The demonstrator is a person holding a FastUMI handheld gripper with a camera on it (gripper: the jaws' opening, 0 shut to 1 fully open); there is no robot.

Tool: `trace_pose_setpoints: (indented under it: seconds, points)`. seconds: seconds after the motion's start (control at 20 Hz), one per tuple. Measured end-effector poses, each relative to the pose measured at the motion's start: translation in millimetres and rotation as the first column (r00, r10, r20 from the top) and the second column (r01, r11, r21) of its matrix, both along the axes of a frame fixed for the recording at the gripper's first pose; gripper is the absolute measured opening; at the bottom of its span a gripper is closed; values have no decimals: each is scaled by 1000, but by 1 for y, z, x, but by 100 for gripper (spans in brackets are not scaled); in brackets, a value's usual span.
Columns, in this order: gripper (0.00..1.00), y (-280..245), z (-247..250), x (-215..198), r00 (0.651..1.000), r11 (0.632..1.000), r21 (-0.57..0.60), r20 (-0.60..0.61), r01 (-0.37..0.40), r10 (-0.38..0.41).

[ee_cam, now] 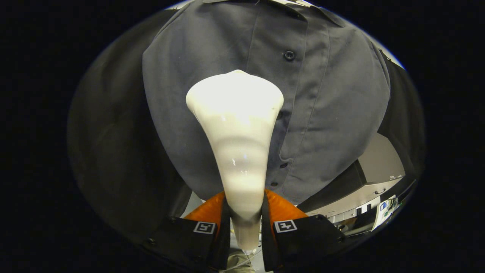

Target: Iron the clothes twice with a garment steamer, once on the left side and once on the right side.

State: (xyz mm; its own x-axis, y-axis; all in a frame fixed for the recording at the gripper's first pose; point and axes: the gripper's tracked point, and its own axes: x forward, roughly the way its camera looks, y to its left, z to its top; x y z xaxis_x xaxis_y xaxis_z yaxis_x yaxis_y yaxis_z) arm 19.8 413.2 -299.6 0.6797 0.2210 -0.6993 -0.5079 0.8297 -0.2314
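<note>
We are looking straight along the white garment steamer [238,151], whose narrow handle is sitting between the two fingers while its body is widening upward into a broad, rounded head that is lying against the grey shirt [326,113]. The head is resting on the shirt just beside the button placket, on the side away from most of the buttons, and it is hiding part of that strip. One dark button [289,55] is showing above and just beside the head, and a few more are running down the placket toward the hem. The shirt is hanging flat in front of the black cloth wall [110,151], its collar at the top and its hem ending just beyond the fingers. The gripper [244,223] is clamping the steamer's handle, both orange-and-black fingers [282,212] pressing on it from either side (each one carrying a small square marker). Past the shirt's lower corner we are seeing a pale wall and some room furniture [363,212], too small to make out.
</note>
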Motion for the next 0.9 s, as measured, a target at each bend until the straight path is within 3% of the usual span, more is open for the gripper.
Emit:
trace_pose_setpoints:
  seconds: [0.9]
  points:
    - [43,-31,-117,-24,988,996,-83,-148,41,-53]
